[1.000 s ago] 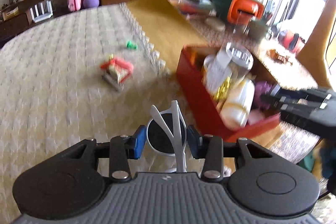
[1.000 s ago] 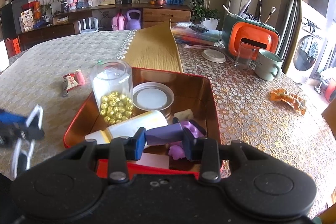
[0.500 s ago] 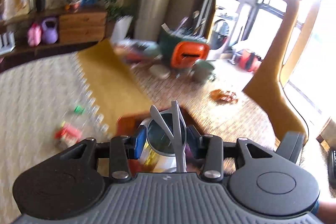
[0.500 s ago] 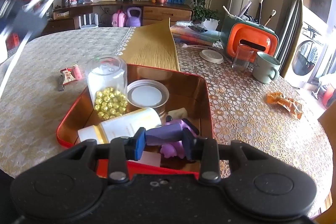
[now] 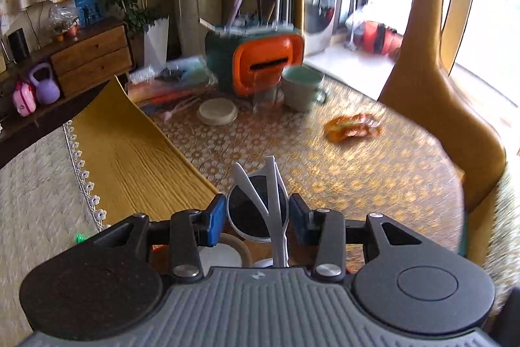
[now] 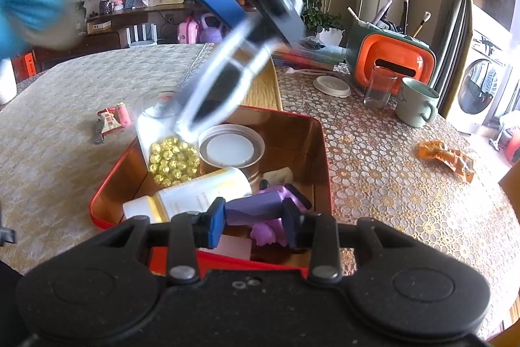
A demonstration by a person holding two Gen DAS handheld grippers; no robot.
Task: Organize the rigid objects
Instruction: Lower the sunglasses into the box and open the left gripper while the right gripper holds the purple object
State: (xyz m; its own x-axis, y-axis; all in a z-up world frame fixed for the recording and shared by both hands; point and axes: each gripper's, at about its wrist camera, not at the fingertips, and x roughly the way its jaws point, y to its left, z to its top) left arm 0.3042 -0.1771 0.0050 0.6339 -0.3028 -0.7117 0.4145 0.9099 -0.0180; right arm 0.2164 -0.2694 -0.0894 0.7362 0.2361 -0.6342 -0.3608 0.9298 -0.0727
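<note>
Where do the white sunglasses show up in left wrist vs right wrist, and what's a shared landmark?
Left wrist: white sunglasses low centre, folded, clamped between the left gripper fingers.
Right wrist: same sunglasses upper centre, blurred, hanging from the left gripper above the red tin.
Shared landmark: orange-fronted holder with the green mug beside it.
</note>
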